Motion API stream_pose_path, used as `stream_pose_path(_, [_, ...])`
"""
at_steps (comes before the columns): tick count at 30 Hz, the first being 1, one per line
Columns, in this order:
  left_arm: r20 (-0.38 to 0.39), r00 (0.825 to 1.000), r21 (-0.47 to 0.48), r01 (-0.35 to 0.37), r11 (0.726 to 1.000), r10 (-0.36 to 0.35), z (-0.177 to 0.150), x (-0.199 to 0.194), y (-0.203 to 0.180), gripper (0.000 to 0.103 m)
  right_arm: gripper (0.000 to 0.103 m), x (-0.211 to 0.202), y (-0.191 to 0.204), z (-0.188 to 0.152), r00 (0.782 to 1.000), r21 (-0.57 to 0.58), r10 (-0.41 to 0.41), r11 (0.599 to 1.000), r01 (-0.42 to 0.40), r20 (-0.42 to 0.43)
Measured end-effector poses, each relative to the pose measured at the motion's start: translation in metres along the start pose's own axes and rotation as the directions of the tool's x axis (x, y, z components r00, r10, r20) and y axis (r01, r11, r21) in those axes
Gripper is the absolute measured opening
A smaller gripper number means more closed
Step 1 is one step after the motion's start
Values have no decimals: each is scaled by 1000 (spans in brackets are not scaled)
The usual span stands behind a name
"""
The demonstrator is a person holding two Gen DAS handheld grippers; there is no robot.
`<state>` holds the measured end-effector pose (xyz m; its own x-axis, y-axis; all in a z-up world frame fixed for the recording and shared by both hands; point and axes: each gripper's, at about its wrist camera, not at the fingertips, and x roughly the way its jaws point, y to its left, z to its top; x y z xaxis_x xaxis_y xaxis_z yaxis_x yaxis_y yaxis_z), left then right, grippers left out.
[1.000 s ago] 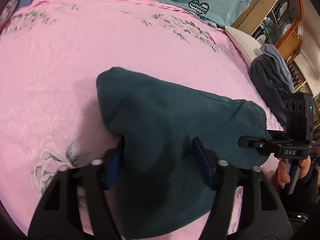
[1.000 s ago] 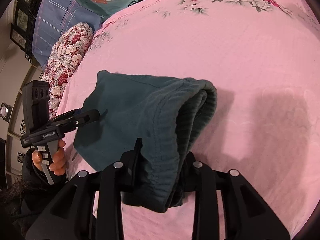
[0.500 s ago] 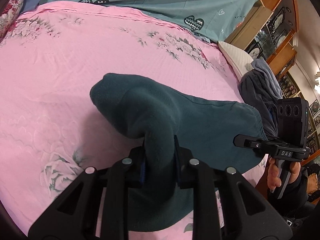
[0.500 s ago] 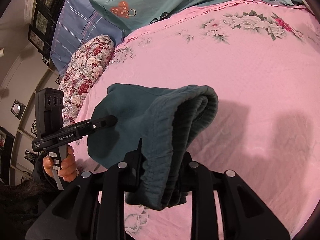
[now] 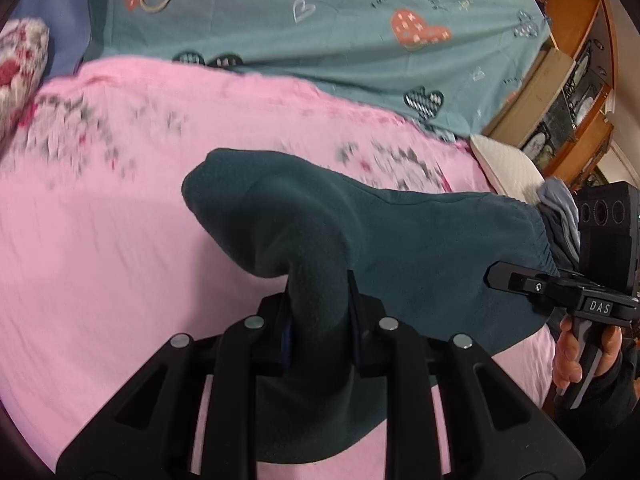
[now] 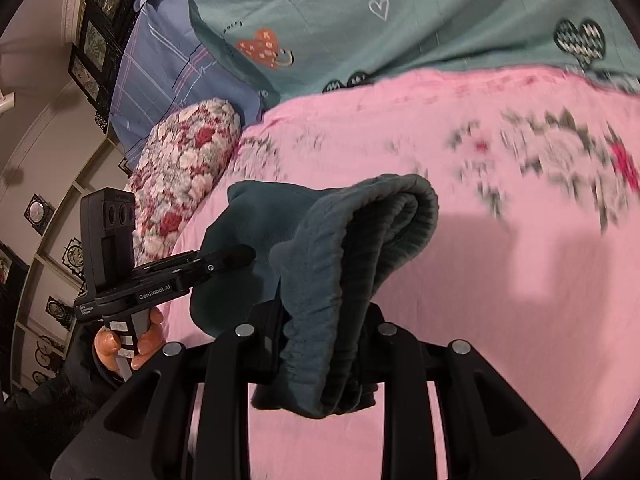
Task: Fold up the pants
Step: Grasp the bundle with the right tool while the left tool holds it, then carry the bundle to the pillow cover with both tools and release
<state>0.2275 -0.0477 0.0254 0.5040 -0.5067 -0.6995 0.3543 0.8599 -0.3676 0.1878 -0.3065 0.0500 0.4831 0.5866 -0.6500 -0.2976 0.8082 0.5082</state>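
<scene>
Left gripper (image 5: 318,312): clenched on a bunched fold of the dark teal pants (image 5: 400,248), fleece squeezed tight between both fingers and spilling out below them. Rest of the garment stretched ahead and off to the right of this tool, sagging in a broad sheet toward the other hand. One rounded corner poking forward and left of the fingertips, clear of the pink floral bedspread (image 5: 100,260).

Right gripper (image 6: 322,320): grasping the ribbed waistband end of the same pants (image 6: 340,264), several layers stacked thick between the fingers, jaws held part-way apart by the cloth. Layered edge curling up and forward over the fingertips, a loose tail hanging below them. Garment running away to the left of this tool, toward the left gripper (image 6: 236,256), seen there from the side with its tip against the fabric; a hand (image 6: 128,340) wrapped round its handle.

From the left wrist view, right gripper (image 5: 504,280) at the far right, tip meeting the gathered waist edge, hand (image 5: 576,348) below on the grip.

Pants lifted between the two tools, above the bedspread, shadow cast on the pink cloth to the right of the right gripper.

Ahead of both: teal sheet with heart prints (image 5: 320,20). Forward-left of the right tool: floral pillow (image 6: 188,168). Forward-right of the left tool: white pillow (image 5: 508,168) and a heap of grey-blue clothing (image 5: 560,204).
</scene>
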Motion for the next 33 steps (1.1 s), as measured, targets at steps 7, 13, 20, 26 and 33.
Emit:
stream_pose_path(7, [77,995,6,-69,998,69,123,57,33,21,25,57,-24,129,995,-66,-83,994,86,47])
stream_pose_path(13, [59,991,-36,-118,992,120,183,157,85,24,29,148,-81,191,986,-48,-150,987,154,78])
stream_pose_path(20, [-11,949,-83,-316,945,316,191,200,145,88,56,192,-159,191,910,151,-408,906,395,67])
stream_pose_path(26, [38,912,-91,-404,910,409,176,132,144,88,60,138,-138,166,905,136,-412,908,397,105])
stream_pose_path(33, [271,821,99,-542,834,502,99,0,38,101,61,37,-21,103,864,-34,-454,881,471,218])
